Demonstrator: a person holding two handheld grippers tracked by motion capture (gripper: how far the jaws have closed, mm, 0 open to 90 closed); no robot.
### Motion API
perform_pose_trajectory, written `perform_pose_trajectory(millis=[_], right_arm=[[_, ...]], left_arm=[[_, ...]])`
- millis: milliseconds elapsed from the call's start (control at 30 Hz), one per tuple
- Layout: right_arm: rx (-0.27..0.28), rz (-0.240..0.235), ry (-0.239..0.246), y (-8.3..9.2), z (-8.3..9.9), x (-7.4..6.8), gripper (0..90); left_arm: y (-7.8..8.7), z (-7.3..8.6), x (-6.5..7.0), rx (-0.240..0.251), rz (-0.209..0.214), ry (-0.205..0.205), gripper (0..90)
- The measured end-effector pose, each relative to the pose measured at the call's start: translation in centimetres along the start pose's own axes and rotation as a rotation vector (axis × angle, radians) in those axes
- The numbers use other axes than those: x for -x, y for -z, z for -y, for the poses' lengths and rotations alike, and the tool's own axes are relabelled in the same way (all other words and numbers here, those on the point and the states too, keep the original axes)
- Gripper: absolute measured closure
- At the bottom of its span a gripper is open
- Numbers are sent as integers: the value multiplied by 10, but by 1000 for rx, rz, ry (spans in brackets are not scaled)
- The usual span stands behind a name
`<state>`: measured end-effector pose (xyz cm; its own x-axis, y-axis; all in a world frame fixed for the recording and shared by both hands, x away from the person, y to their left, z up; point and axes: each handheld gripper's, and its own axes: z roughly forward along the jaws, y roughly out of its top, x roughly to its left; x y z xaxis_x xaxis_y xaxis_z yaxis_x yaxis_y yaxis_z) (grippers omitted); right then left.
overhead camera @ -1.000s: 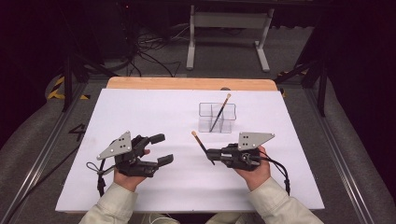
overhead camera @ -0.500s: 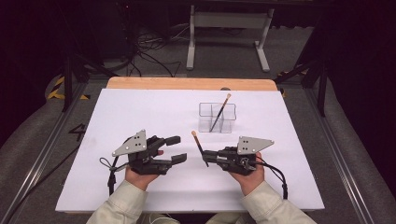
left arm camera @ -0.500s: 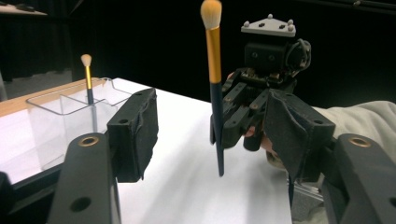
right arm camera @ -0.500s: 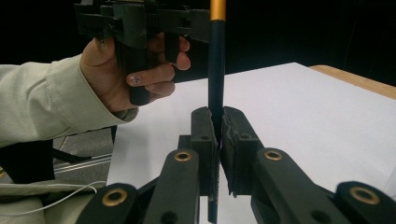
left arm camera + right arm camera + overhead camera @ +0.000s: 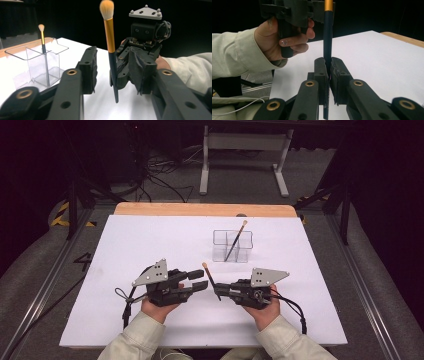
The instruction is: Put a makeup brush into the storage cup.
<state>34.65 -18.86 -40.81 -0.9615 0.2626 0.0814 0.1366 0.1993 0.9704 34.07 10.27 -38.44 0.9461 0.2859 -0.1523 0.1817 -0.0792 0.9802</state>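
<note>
While the right gripper [image 5: 218, 291] clamps the dark handle of a slim makeup brush [image 5: 110, 47] with a gold ferrule and a pale tuft, its two black pads are pressed together on the handle and the brush stands upright between them, tuft uppermost. Just across from it, the left gripper [image 5: 199, 286] faces the brush with its jaws apart; they have just been closing, and the brush stands in the gap between them, touched by neither pad. Beyond both grippers, on the white table top [image 5: 150, 240], stands a clear plastic holder with square compartments [image 5: 232, 246], and a second brush of the same kind [image 5: 235, 241] leans inside it, tuft up.
</note>
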Motion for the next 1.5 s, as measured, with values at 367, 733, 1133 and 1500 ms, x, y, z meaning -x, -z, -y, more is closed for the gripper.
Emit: perform_pose_trajectory(millis=[367, 733, 1133, 1500], right_arm=[[-10, -17, -9, -4, 2, -1, 839], [-16, -22, -6, -5, 2, -1, 839], [-36, -31, -6, -9, 3, -3, 839], [-36, -35, -2, -9, 3, -3, 777]], left_arm=[[-7, 0, 3, -21, -3, -18, 728], [-10, 1, 4, -36, 12, -16, 808], [-14, 3, 4, -61, 21, -7, 743], [-16, 2, 6, -107, 2, -32, 829]])
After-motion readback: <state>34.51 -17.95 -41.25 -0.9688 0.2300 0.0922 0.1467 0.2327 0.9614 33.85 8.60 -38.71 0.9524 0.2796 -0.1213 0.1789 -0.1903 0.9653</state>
